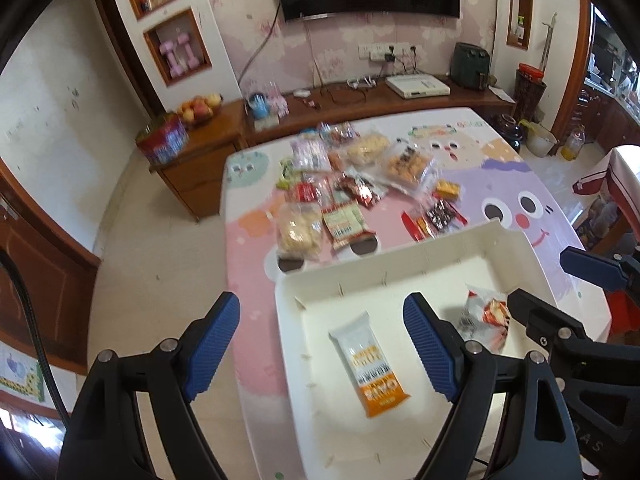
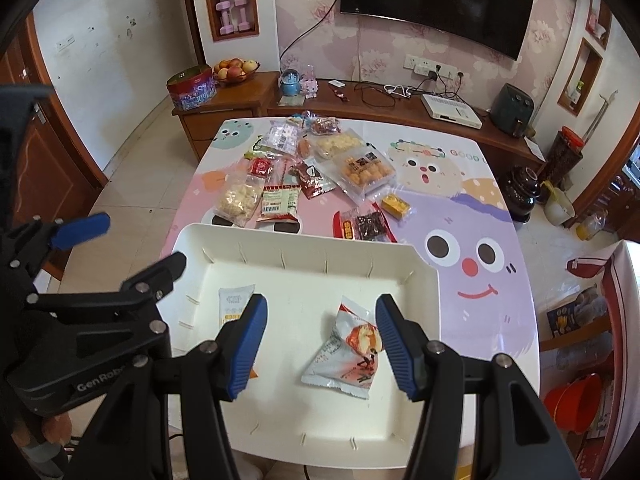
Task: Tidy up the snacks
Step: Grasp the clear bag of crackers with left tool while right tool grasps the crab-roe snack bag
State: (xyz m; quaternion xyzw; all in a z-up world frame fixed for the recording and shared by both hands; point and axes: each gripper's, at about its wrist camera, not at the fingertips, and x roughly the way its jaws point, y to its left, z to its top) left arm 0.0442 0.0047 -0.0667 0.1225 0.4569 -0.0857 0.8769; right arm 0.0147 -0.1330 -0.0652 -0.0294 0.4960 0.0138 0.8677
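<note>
Cartoon tablecloth (image 2: pixel 472 208): white tray (image 2: pixel 304 240) holds two snack packets (image 2: pixel 344 352); both grippers (image 1: pixel 320 344) spread, empty.

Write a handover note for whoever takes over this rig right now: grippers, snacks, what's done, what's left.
Left gripper: open, holding nothing, above the left edge of the white tray.
Right gripper: open, holding nothing, above the tray on either side of the crumpled red-and-white packet.
Done: two snacks lie in the tray, the white-and-orange bar to the left and the crumpled packet to the right.
Left: the snack pile on the cartoon tablecloth beyond the tray, including the red-and-black packets nearest the tray's far rim, is not yet moved in.
</note>
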